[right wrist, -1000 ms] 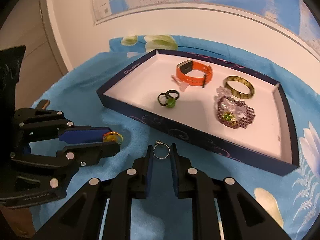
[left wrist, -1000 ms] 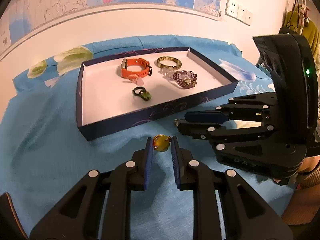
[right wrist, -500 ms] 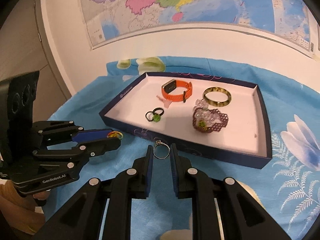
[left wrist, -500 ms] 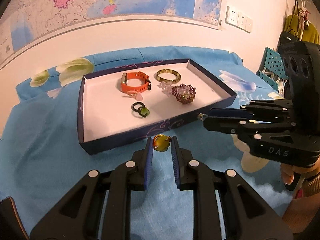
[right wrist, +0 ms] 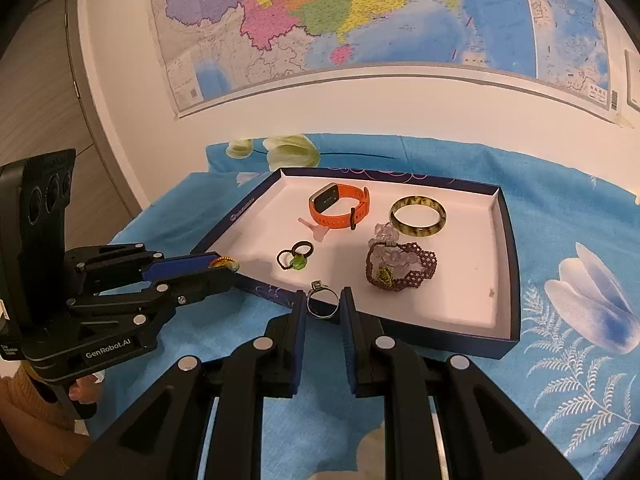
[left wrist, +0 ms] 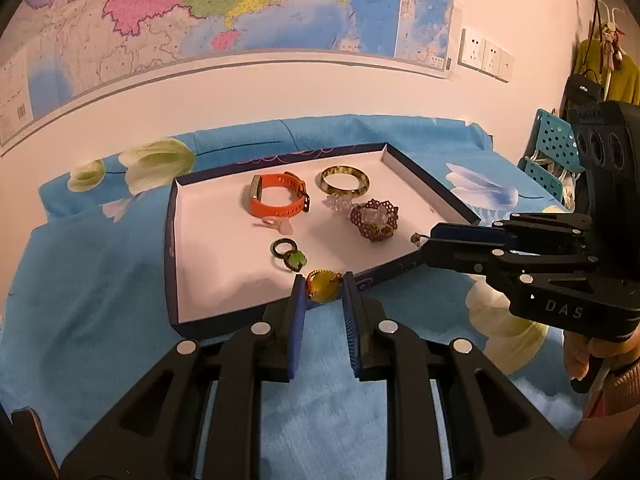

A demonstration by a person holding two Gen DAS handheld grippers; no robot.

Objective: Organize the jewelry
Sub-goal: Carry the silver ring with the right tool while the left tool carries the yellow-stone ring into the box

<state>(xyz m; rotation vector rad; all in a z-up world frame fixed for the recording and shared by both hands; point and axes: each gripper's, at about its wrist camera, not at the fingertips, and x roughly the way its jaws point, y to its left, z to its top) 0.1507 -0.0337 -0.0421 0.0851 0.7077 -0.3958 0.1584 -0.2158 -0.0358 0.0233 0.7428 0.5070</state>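
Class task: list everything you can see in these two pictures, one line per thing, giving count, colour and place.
tray: one, navy, white inside, on cloth
watch: one, orange, tray rear
bangle: one, olive, tray rear
beaded bracelet: one, maroon, tray middle
green-stone ring: one, dark, tray front
pink piece: one, beside watch
cloth: one, blue floral, beneath
map: one, wall
left tool: holds yellow ring
right tool: holds silver ring

The hand under the right gripper is cut off by the edge.
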